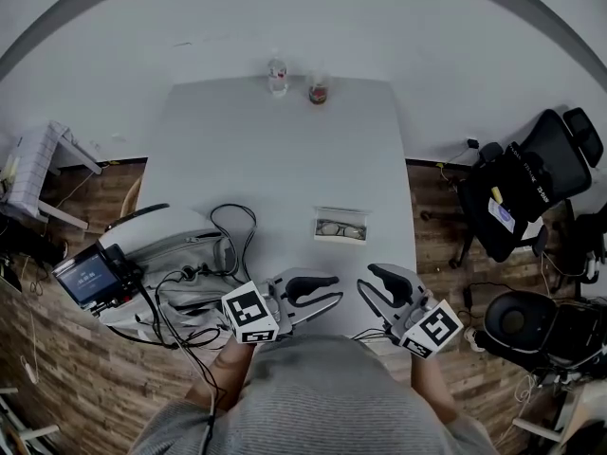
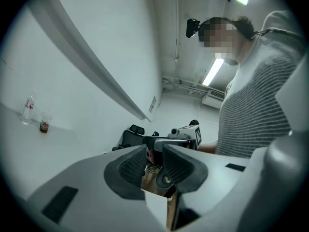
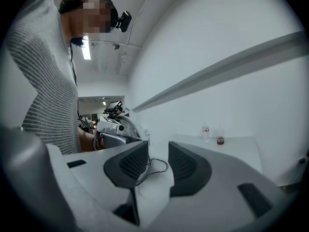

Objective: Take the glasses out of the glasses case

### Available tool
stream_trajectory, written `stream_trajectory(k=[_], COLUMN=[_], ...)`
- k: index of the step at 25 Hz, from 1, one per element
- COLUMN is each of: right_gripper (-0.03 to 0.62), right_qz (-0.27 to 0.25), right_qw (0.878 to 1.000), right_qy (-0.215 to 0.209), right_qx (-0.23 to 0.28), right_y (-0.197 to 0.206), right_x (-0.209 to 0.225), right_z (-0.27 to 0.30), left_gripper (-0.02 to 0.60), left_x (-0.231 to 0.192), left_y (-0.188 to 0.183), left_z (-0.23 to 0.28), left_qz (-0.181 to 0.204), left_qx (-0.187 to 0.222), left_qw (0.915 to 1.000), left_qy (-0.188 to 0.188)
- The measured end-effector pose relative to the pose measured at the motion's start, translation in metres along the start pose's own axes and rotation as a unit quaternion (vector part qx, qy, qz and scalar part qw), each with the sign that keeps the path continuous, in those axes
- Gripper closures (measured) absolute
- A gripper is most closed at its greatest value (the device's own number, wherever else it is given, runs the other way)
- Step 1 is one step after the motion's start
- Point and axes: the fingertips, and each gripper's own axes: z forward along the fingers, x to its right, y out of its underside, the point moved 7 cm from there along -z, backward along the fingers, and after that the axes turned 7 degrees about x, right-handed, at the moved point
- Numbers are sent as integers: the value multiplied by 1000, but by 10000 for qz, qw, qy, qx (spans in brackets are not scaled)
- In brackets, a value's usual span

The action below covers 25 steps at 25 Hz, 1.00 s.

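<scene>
By table [image 1: 285,150], left gripper [image 1: 337,290], right gripper [image 1: 366,280] ajar, empty

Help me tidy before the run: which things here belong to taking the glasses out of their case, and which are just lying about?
Belongs to the job:
- glasses case, lying open
- glasses inside it
- left gripper and right gripper, both open and empty

Just lying about:
- bottle
- cup
- cables
- small screen device
- office chair
</scene>
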Motion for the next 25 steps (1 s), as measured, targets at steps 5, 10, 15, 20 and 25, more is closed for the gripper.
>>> stream_trajectory(k=[5, 10, 15, 20, 25], right_gripper=[474, 474, 474, 474, 474], right_qz=[179, 710, 1166, 1383, 932], right_qw=[9998, 9954, 9899, 9864, 9936], right_qy=[69, 428, 549, 576, 345], right_qx=[112, 485, 595, 677, 536], right_y=[12, 37, 64, 60, 39], right_x=[14, 26, 26, 28, 33], right_z=[8, 11, 28, 30, 23], left_gripper=[488, 488, 488, 488, 488], left_x=[-14, -23, -32, -36, -39], left_y=[3, 8, 9, 7, 3], left_z=[2, 4, 2, -2, -2], left_qz=[72, 64, 78, 178, 291], left_qx=[-36, -136, -212, -240, -197], left_qw=[9999, 9998, 9996, 9991, 9984], left_qy=[-90, -129, -155, -316, -451])
